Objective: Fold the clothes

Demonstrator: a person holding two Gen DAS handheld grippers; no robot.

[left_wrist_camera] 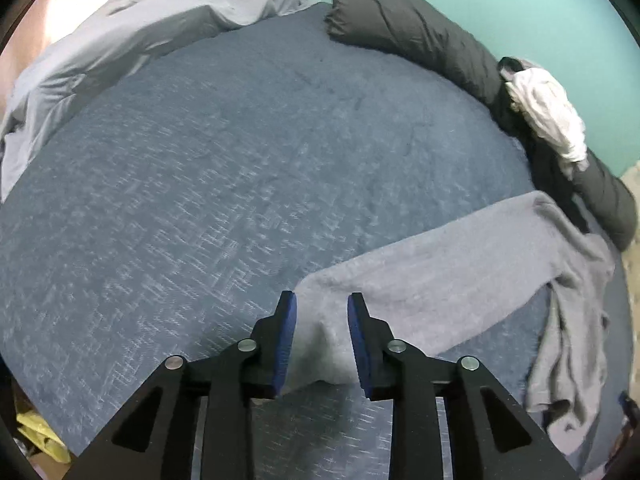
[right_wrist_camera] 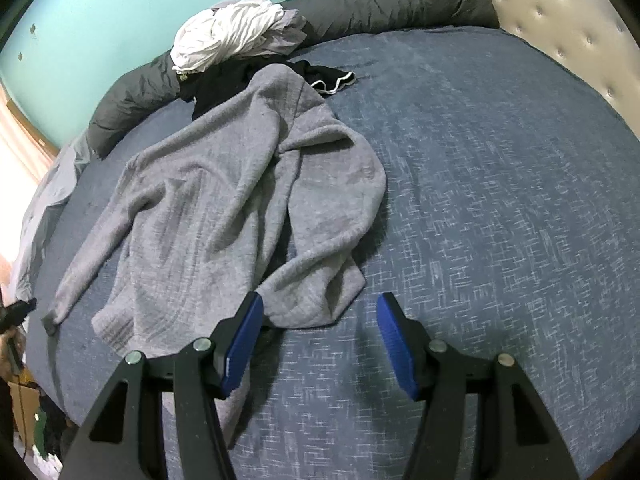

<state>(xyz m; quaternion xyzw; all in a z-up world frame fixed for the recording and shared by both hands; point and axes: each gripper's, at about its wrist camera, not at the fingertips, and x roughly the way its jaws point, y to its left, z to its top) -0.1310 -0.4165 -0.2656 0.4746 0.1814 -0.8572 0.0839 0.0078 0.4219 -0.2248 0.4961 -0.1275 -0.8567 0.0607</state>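
Sprawling across the blue bedspread (right_wrist_camera: 480, 200), the grey sweater (right_wrist_camera: 224, 200) fills the left and centre of the right wrist frame, rumpled, one sleeve trailing to the lower left. At upper left a white garment (right_wrist_camera: 224, 36) sits bunched on a dark rolled duvet (right_wrist_camera: 380, 4), a black garment (right_wrist_camera: 232, 80) just below it. The right gripper (right_wrist_camera: 320, 340) hovers at bottom centre, jaws wide apart, its left pad touching the sweater's hem. In the left wrist frame, the left gripper (left_wrist_camera: 322, 340) at bottom centre has its jaws parted, sweater (left_wrist_camera: 440, 264) cloth lying between them; whether it is pinched, I cannot tell.
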